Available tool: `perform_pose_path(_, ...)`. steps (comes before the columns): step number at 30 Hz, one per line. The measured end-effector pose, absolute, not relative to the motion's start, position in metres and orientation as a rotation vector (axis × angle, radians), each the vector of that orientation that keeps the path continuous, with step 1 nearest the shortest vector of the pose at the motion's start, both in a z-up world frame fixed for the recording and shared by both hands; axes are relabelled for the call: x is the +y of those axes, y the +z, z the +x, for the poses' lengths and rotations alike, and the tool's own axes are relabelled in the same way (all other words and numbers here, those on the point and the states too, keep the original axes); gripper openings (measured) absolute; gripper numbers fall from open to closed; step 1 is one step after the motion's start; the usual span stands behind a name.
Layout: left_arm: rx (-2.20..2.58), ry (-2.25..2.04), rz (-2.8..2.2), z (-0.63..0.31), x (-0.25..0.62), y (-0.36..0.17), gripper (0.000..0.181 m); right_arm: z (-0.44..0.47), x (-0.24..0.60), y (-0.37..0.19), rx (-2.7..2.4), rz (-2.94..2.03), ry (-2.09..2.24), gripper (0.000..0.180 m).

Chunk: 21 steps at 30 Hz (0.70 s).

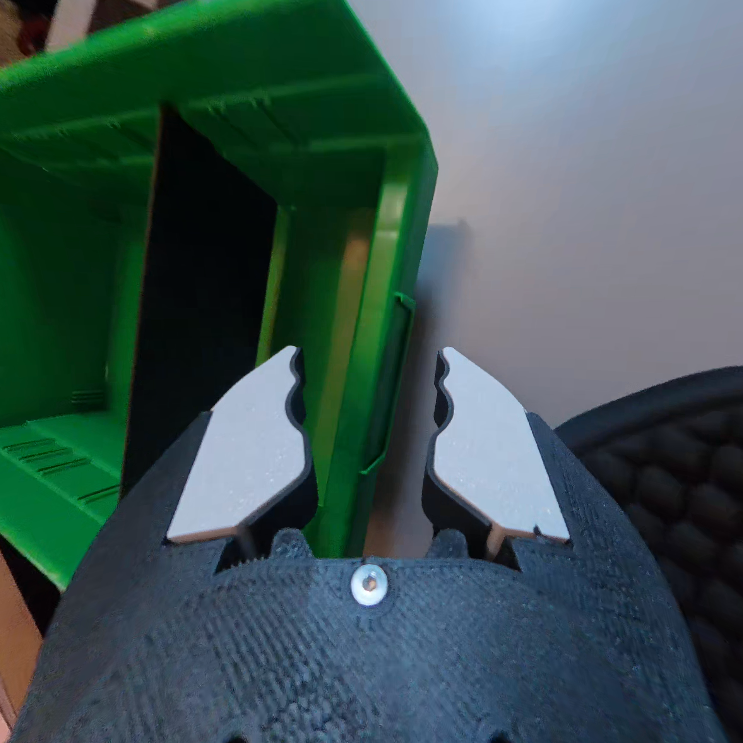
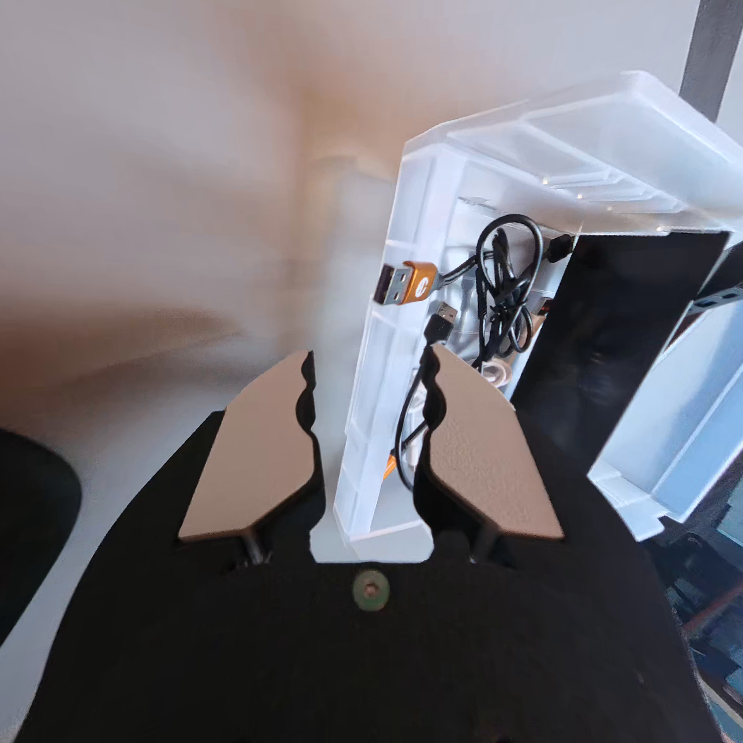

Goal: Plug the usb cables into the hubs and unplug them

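In the right wrist view a clear plastic bin [image 2: 370,402] holds several tangled USB cables [image 2: 502,297]. An orange-shelled USB plug [image 2: 406,283] sticks out over the bin's near wall. A black USB plug [image 2: 442,327] lies just beyond my right gripper's tips. My right gripper [image 2: 372,354] is open and empty, with the bin's wall between its fingers. In the left wrist view my left gripper [image 1: 370,352] is open and empty, over the right wall of a green plastic bin [image 1: 362,321]. A black divider [image 1: 201,281] stands inside the green bin. No hub shows.
A pale table top [image 1: 563,201] runs under both bins. A black textured pad [image 1: 663,462] lies at the right of the left wrist view. A black panel [image 2: 603,341] divides the clear bin, and a dark post [image 2: 703,48] stands behind it. The gap from one gripper's tips to the other's is roughly 50 cm.
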<state>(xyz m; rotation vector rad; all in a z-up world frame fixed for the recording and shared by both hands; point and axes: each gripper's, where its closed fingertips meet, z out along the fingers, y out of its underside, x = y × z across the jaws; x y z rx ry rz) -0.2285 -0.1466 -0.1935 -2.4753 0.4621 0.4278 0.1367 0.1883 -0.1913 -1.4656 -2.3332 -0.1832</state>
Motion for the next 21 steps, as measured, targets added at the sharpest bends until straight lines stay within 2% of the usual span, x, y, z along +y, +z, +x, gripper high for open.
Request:
perform_pose_path(1, 0.462, 0.423, -2.502, -0.231, -0.150, -0.200, 0.063, 0.133, 0.191, -0.194, -2.323, -1.477, -0.190, 0.052)
perform_pose_path(3, 0.464, 0.423, -2.546, -0.236, -0.154, -0.209, 0.062, 0.129, 0.197, -0.199, -2.322, -1.505, -0.203, 0.050)
perform_pose_path(7, 0.486, 0.456, -2.570, -0.242, -0.148, -0.220, 0.050, 0.125, 0.202, -0.206, -2.352, -1.502, -0.219, 0.030)
perform_pose_path(11, 0.536, 0.462, -2.553, -0.237, -0.137, -0.222, 0.034, 0.124, 0.202, -0.205, -2.317, -1.441, -0.233, 0.031)
perform_pose_path(21, 0.633, 0.516, -2.527, -0.224, -0.120, -0.222, 0.031, 0.130, 0.192, -0.204, -2.274, -1.348, -0.187, 0.031)
